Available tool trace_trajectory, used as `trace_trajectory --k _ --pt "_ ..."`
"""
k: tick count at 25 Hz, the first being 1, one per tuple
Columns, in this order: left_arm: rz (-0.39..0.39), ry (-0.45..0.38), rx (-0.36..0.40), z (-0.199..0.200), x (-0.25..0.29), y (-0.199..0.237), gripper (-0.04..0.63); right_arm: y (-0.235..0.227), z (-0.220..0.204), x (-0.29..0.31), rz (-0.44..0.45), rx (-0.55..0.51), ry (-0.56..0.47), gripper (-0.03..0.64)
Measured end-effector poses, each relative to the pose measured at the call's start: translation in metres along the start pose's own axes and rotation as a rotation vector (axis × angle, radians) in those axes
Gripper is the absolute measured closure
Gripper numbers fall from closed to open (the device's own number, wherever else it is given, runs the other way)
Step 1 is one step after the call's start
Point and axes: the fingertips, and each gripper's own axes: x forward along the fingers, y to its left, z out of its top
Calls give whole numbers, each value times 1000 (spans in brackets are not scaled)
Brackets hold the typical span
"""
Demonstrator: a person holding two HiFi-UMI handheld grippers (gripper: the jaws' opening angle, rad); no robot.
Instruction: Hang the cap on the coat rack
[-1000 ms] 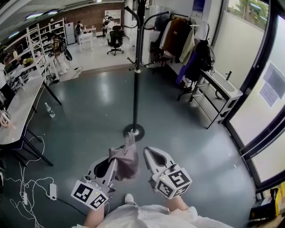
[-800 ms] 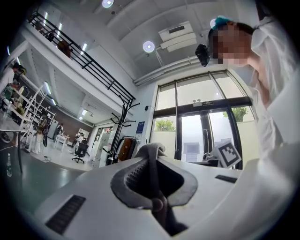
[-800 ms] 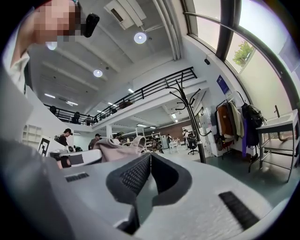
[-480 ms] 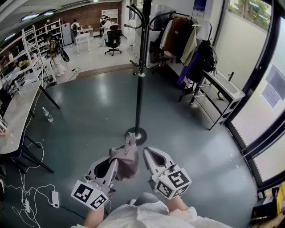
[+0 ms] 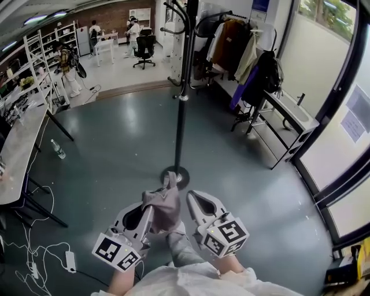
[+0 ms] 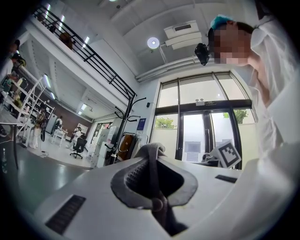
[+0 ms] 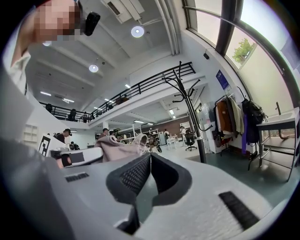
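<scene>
A grey-mauve cap [image 5: 163, 207] hangs bunched in my left gripper [image 5: 149, 211], which is shut on its fabric; in the left gripper view a fold of the cap [image 6: 151, 151] runs between the closed jaws. Just to its right, my right gripper [image 5: 193, 198] is shut with nothing in it, its pads [image 7: 136, 174] meeting. From that gripper's view the cap [image 7: 119, 147] shows at the left. The black coat rack [image 5: 181, 98] stands straight ahead on the floor, its round base [image 5: 175, 175] just beyond the cap. Its curved hooks [image 5: 173, 11] are bare. The coat rack [image 6: 123, 126] and the same coat rack [image 7: 192, 117] rise ahead in both gripper views.
A clothes rail with coats and a bag [image 5: 245, 55] stands behind the rack at the right, with a metal stand [image 5: 283, 124] by the glass wall. A long table [image 5: 20, 147] runs along the left, with a bottle [image 5: 58, 149] and cables [image 5: 70, 261] on the floor. People stand far back.
The view has moved a little toward the coat rack, and the person's leg has stepped forward between the grippers. Both grippers hold the same pose, cap still held.
</scene>
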Motion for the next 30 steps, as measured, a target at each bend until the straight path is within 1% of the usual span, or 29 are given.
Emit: trace_trajectory --k 6,9,22,27,30 --pt "8 4 4 -1 27 28 577 -25 10 36 13 -12 -12 614" --pt "10 3 19 0 48 43 577 -41 15 58 25 -16 -22 613" --pt "48 -38 37 19 170 125 577 -136 56 168 65 -31 -45 614" --pt "67 -68 30 34 234 158 577 -185 86 211 79 -55 -49 613" --pt "66 -85 36 28 253 171 577 -207 86 226 76 -64 -59 612"
